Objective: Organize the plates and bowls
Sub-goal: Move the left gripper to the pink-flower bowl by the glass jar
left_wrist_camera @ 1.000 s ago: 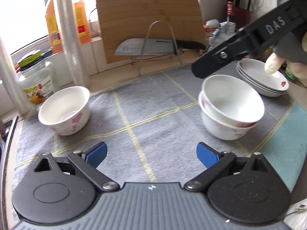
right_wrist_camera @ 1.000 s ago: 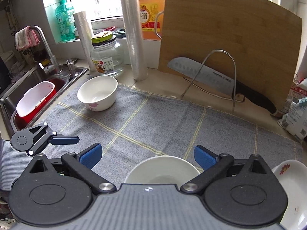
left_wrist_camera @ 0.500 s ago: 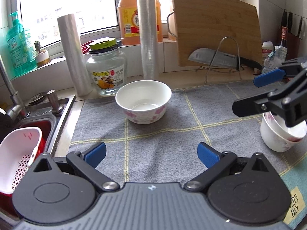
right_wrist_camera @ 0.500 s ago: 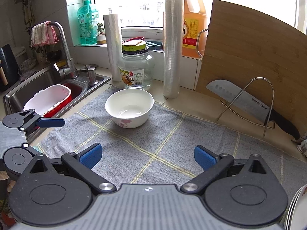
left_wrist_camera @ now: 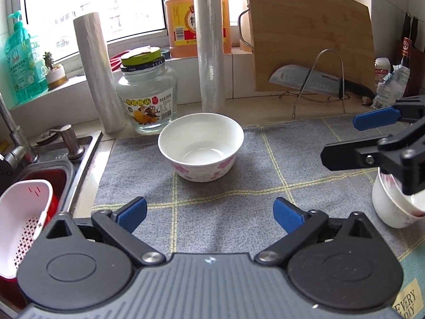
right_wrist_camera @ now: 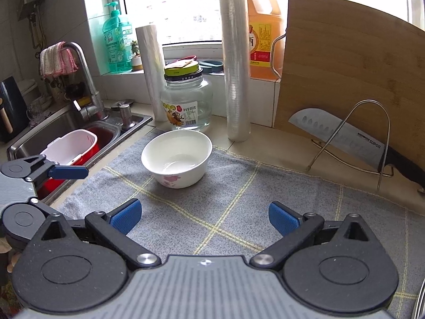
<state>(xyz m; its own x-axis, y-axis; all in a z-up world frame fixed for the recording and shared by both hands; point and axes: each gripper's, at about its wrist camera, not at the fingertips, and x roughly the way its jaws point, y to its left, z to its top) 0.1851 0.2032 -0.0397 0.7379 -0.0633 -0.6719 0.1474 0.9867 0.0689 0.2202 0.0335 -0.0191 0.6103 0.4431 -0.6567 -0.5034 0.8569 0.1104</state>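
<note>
Holding both my grippers wide apart and empty over the grey mat (left_wrist_camera: pixel 225 207)

My right gripper (left_wrist_camera: pixel 342 141) partly hides the stacked bowls (left_wrist_camera: pixel 393 207) at 3 o'clock; the white pink-flowered bowl (left_wrist_camera: pixel 200 150) sits upright at 12, ahead of my left gripper (left_wrist_camera: pixel 209 211)

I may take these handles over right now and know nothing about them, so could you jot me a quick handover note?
Left tongs: open, empty, aimed at the single flowered bowl on the grey mat.
Right tongs: open, empty, facing the same bowl.
Done: two bowls already nested, the stacked bowls at the mat's right edge.
Left: carry the single bowl over and nest it on that stack. Plates are barely visible here; check them.
</note>
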